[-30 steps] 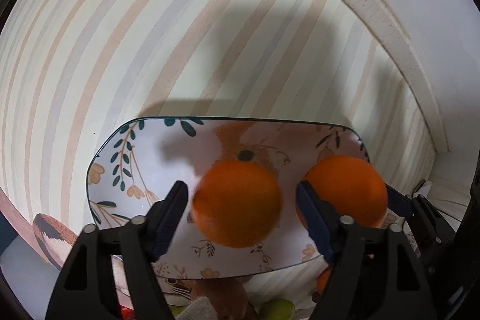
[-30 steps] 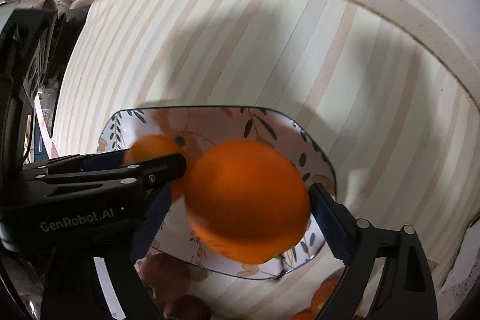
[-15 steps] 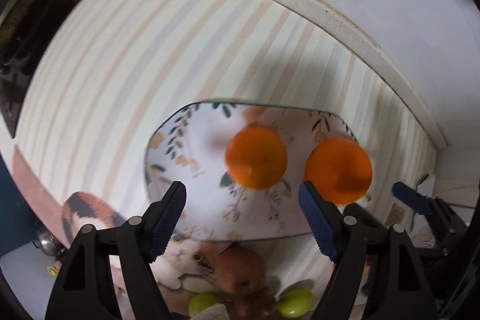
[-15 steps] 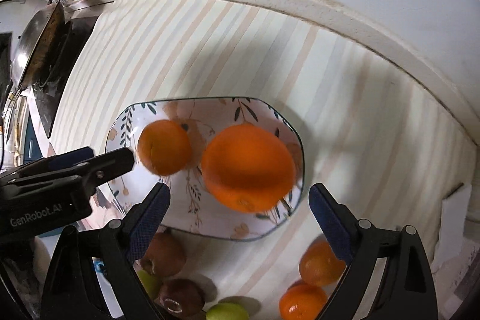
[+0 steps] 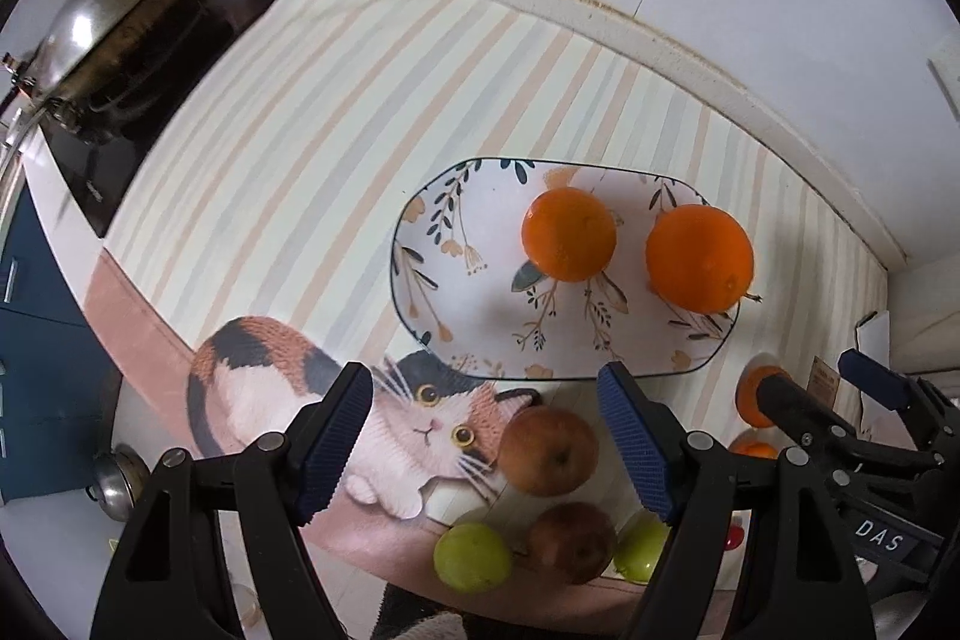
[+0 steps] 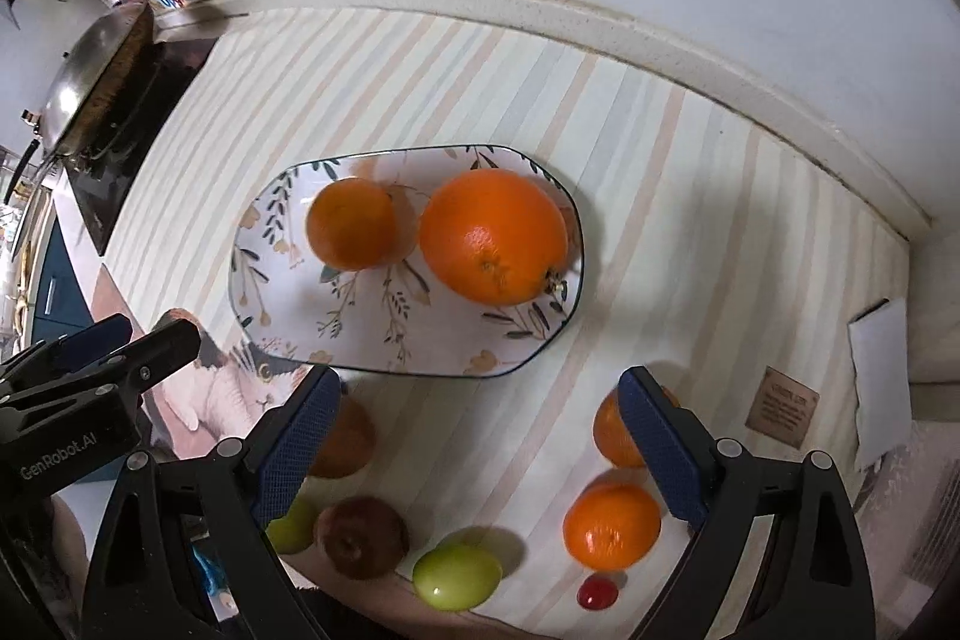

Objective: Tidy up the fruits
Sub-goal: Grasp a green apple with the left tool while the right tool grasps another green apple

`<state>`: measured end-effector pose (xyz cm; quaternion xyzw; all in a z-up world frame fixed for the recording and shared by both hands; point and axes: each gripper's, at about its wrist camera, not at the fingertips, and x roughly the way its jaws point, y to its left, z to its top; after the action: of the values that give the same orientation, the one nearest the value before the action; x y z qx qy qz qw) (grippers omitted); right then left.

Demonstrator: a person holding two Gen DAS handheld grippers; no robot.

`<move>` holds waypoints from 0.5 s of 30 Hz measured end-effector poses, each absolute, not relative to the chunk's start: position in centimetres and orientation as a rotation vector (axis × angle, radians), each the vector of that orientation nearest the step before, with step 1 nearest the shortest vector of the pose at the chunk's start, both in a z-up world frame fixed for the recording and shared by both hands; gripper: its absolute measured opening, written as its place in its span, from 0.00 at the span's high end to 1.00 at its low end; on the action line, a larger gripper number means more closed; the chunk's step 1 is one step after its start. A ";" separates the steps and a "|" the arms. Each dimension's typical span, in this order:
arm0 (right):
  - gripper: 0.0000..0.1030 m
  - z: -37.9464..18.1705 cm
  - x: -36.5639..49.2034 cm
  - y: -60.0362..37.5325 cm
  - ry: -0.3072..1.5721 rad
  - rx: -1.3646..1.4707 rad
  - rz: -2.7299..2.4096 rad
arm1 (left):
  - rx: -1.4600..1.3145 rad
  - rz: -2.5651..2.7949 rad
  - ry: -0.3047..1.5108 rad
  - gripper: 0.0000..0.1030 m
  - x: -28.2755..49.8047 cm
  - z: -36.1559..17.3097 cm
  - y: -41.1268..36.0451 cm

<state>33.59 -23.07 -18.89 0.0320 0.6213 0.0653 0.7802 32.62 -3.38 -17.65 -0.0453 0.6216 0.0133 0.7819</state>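
Observation:
Two oranges rest on the floral plate (image 5: 456,292) (image 6: 372,334): a smaller orange (image 5: 568,233) (image 6: 353,223) on the left and a bigger orange (image 5: 699,257) (image 6: 493,236) on the right. My left gripper (image 5: 486,436) hovers open above the plate's near edge, nothing between its pads. My right gripper (image 6: 474,436) is likewise open and empty, raised over the striped mat. Near the mat's front lie two brown apples (image 5: 549,451) (image 6: 362,537), two green fruits (image 5: 473,557) (image 6: 457,577) and two more oranges (image 6: 612,525).
A wok (image 5: 114,34) (image 6: 90,82) sits on the black hob at the far left. The white wall and counter ledge (image 6: 600,22) run behind the mat. A cat picture (image 5: 336,400) marks the mat's near left. A small red fruit (image 6: 597,593) and a brown tag (image 6: 782,407) lie at right.
Both grippers have let go of their oranges and risen up and back from the plate. The two oranges now sit on the plate, and the loose fruit in front has come into view.

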 end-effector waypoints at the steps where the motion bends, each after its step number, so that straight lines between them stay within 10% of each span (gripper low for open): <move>1: 0.07 -18.5 33.2 -23.1 1.330 0.069 0.140 | -0.093 0.027 1.330 0.26 32.2 -17.2 -3.4; 15: 0.07 -13.0 28.6 -22.5 1.228 0.096 0.167 | -0.078 0.004 1.225 0.26 28.0 -12.8 -3.7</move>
<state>28.64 -22.54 -13.03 0.0451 0.5752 0.0782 0.8130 27.98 -3.67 -12.79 -0.0365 0.5746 0.0018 0.8176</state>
